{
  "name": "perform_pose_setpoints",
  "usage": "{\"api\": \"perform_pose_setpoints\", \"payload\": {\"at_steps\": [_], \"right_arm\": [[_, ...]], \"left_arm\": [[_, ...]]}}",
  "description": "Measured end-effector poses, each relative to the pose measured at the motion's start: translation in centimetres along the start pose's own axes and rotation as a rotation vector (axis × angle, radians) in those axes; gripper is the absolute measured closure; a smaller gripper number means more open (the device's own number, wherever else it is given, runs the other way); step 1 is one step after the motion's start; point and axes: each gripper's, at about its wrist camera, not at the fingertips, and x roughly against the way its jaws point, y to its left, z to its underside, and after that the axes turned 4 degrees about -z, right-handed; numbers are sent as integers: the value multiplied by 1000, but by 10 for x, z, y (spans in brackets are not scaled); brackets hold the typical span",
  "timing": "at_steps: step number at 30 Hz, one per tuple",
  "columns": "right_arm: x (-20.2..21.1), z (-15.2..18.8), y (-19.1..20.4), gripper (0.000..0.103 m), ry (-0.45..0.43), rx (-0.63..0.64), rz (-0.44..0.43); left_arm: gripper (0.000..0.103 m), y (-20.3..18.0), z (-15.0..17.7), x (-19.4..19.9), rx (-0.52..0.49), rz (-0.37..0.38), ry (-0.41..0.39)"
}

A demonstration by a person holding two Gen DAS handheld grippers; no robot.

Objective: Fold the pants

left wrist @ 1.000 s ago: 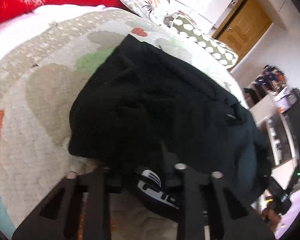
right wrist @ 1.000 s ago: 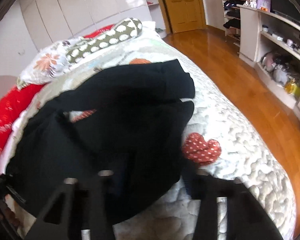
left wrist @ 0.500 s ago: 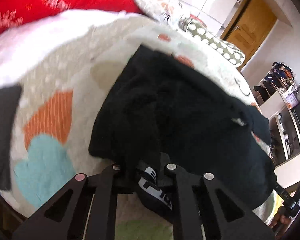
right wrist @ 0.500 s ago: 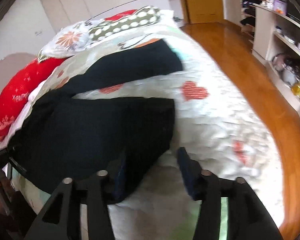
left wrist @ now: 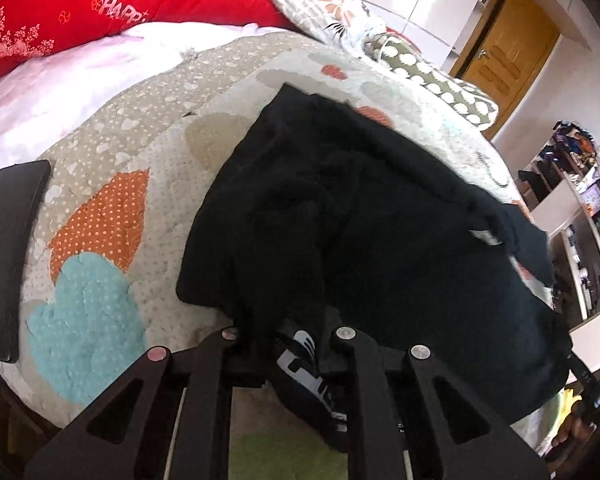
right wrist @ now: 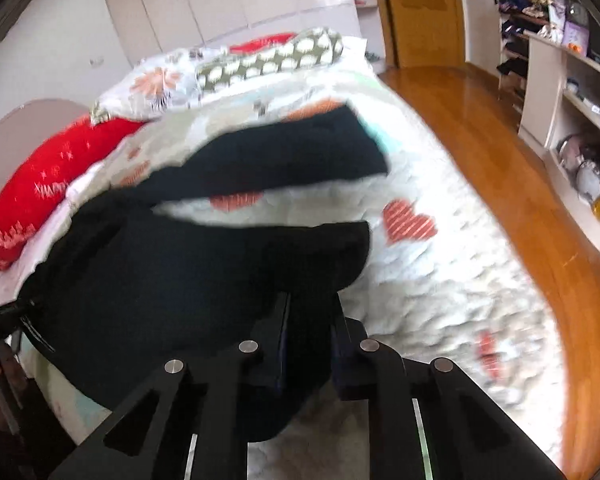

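Observation:
The black pants [left wrist: 372, 216] lie spread on a quilted bed cover [left wrist: 112, 184]. My left gripper [left wrist: 296, 344] is shut on the waistband end, where a white logo [left wrist: 304, 356] shows between the fingers. In the right wrist view the pants [right wrist: 180, 272] fan out with one leg [right wrist: 292, 156] stretched toward the pillows and the other leg's cuff [right wrist: 340, 248] near me. My right gripper [right wrist: 308, 344] is shut on the pants fabric at the near edge.
Red pillow [left wrist: 100, 8], floral pillow [left wrist: 320, 0] and dotted bolster [left wrist: 440, 84] lie at the bed's head. A black phone-like slab [left wrist: 8, 256] lies on the bed's left edge. Wooden floor [right wrist: 500, 152], a door [right wrist: 420, 12] and white shelves [right wrist: 560, 92] are to the right.
Both grippers pulled back toward the bed's near edge with the pants, spreading them out; the two legs came apart and the right gripper's jaws closed in on the fabric.

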Motion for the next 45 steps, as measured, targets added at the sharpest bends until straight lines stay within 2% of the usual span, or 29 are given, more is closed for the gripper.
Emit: {"api": "perform_pose_setpoints", "payload": {"at_steps": [2,4,6,8,11,13,15,18,22,26,28,32,34,35,36,39,43,45], "right_arm": [[12,-6,-3,87,-19,38,71],[7,-6,-8,87,17,49,126],[-12,1,-12,79,86,37,170],[-21,7,-15,62,119,34,217],[-8,1,-13,54,67,32,240],[6,-8,-5,54,17,46,250],[17,-15,9,54,-24,69,215],[10,-20,36,54,-13,120,91],[-19,-13,66,54,48,184,-17],[-59,6,85,53,158,225,-48],[-64,11,91,51,152,259,-23],[-60,-3,92,48,149,259,-50],[-57,-18,90,43,119,258,-45],[-58,-23,89,42,108,258,-42],[-59,-31,89,42,96,259,-37],[-64,-49,90,41,72,283,-35],[-84,-70,93,39,86,336,-31],[-90,-78,94,39,89,362,-25]], "left_arm": [[87,-7,7,5,-16,34,4],[79,-14,13,5,-31,30,2],[74,-14,19,-1,-31,0,11],[70,-7,21,0,-9,11,21],[50,6,17,16,2,-17,16],[48,15,14,29,6,-34,-13],[45,22,10,42,7,-65,-53],[45,25,4,48,-4,-128,-110],[45,27,2,25,-28,-141,-31],[44,29,8,-1,-52,-163,46],[43,30,7,0,-54,-156,44],[42,32,-6,15,-42,-134,39],[31,30,-20,27,-34,-119,-3],[21,28,-29,32,-32,-107,-30],[17,24,-41,36,-35,-91,-55],[14,5,-70,29,-99,-60,-67],[14,-39,-111,-10,-315,1,-37],[14,-59,-126,-36,-425,65,2]]}}
